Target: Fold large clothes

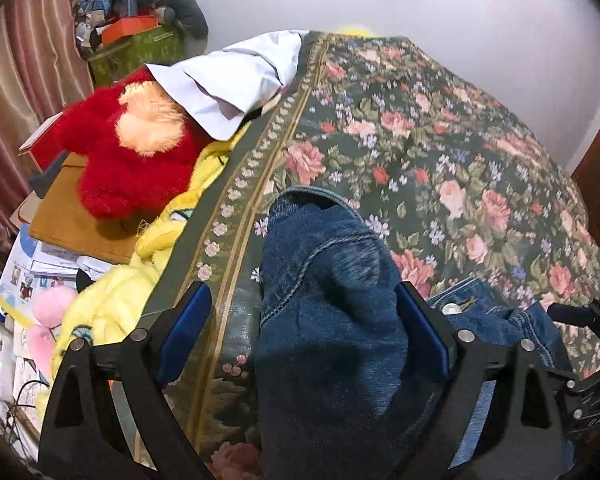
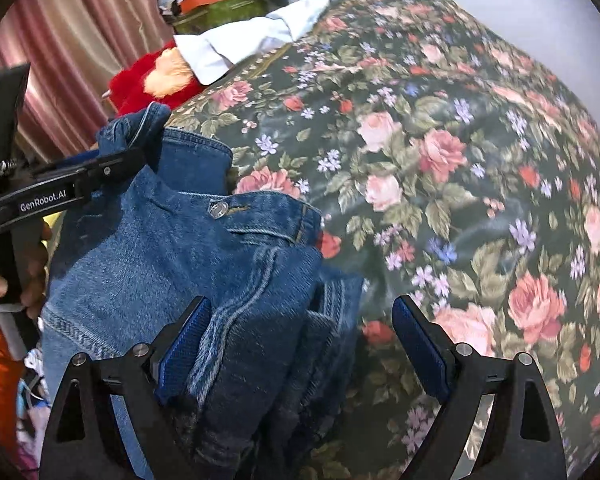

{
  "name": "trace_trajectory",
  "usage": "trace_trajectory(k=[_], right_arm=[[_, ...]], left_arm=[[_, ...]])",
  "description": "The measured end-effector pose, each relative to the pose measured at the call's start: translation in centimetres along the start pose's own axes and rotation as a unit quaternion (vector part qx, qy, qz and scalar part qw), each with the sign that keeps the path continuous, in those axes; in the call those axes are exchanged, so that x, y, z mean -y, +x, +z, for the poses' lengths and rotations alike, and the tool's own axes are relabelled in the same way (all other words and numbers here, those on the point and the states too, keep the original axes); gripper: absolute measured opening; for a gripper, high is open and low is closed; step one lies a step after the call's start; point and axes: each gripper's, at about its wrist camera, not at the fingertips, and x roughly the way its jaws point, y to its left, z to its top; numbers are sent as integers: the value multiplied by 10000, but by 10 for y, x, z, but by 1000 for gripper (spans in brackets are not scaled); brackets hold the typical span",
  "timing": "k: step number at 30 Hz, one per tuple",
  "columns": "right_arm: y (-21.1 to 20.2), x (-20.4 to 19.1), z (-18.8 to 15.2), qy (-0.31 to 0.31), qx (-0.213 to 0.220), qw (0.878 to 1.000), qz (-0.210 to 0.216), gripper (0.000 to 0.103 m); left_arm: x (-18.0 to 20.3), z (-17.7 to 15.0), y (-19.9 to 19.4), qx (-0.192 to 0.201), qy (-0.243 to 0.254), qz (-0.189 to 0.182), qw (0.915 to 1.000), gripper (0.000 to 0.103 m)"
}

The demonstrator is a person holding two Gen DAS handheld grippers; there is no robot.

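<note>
Denim jacket bunched between both tools at the near edge of the bed

The left tool point(image 1: 304, 320) and right tool point(image 2: 302, 328) stand open around loose folds of the denim jacket point(image 2: 172, 248); the floral bedspread point(image 2: 440, 140) stretches beyond it, unfilled.

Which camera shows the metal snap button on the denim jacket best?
The right wrist view: the snap button sits in plain sight on the denim jacket, by the waistband edge. The left wrist view shows it only small, half tucked into folds behind a claw finger.
</note>
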Motion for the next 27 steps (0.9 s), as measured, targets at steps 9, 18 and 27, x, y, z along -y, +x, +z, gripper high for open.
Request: trace_trajectory(k=[9,18,27], right_arm=[[-103,-23,-11,-211,940,9951,-231,90],[-256,-61,-46,-313,2782,9600,-36,90],[-359,-92,-121,-196,4139,9101,91,90]], left_arm=[[5,6,-114,845,68,-125,9963,92],[41,-31,-278,2329,638,-151,9703,92],[85,-103,-382,3354,688,-174,9394,92]])
